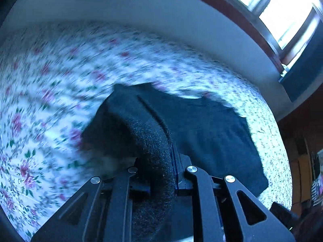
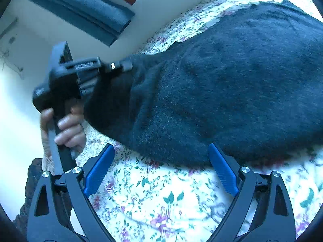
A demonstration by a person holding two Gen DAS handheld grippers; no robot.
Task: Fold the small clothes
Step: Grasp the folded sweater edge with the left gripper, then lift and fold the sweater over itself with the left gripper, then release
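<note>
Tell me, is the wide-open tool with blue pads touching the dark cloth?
Apart. The right wrist view shows the right tool open over the flowered bedspread, its blue pads short of the dark cloth.

We are in a bedroom at home, for we see a bed with a flowery sheet, a plain white wall behind it, and a bright window with a wooden frame letting daylight in on one side.
</note>
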